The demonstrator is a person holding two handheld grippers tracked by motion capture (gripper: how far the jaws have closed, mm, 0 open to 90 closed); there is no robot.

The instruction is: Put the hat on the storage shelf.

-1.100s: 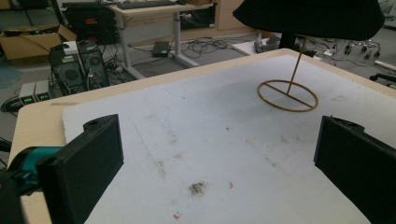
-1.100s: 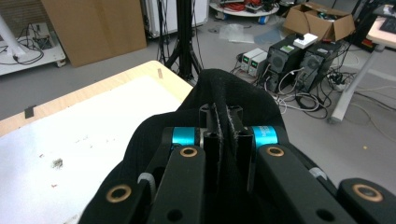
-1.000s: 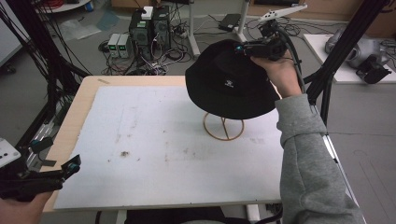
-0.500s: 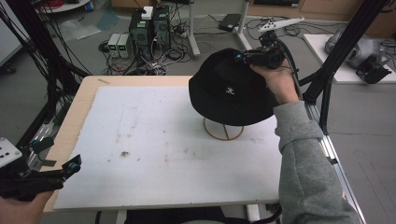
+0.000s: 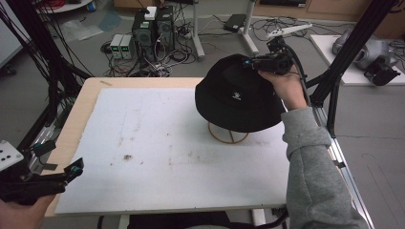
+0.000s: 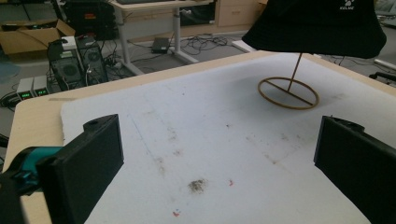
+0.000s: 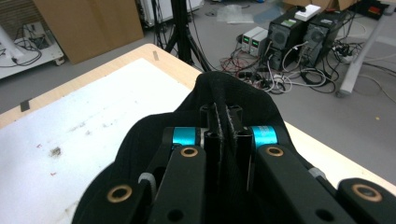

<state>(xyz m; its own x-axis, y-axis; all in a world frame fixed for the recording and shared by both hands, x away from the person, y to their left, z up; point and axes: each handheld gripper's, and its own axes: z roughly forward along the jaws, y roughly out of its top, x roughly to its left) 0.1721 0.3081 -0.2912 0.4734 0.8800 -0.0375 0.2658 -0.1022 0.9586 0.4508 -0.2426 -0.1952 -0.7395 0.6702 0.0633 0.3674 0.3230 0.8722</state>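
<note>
Black hat (image 5: 237, 98) sits over the stand (image 5: 228, 137), pinched by the right gripper (image 5: 254, 63); letting go remains. Left gripper (image 5: 71, 168) gapes wide, far from the stand.

Black hat (image 6: 317, 28) is showing small white logo with lettering beneath, seemingly "KELME", too small to confirm; nothing else is reading clearly.

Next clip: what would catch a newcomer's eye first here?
The black bucket hat at the table's far right, pinched by its crown in the shut jaws of the right gripper and sitting over a thin wooden stand. Next, the left gripper, jaws wide open, at the table's near left corner over the stained white mat.
</note>
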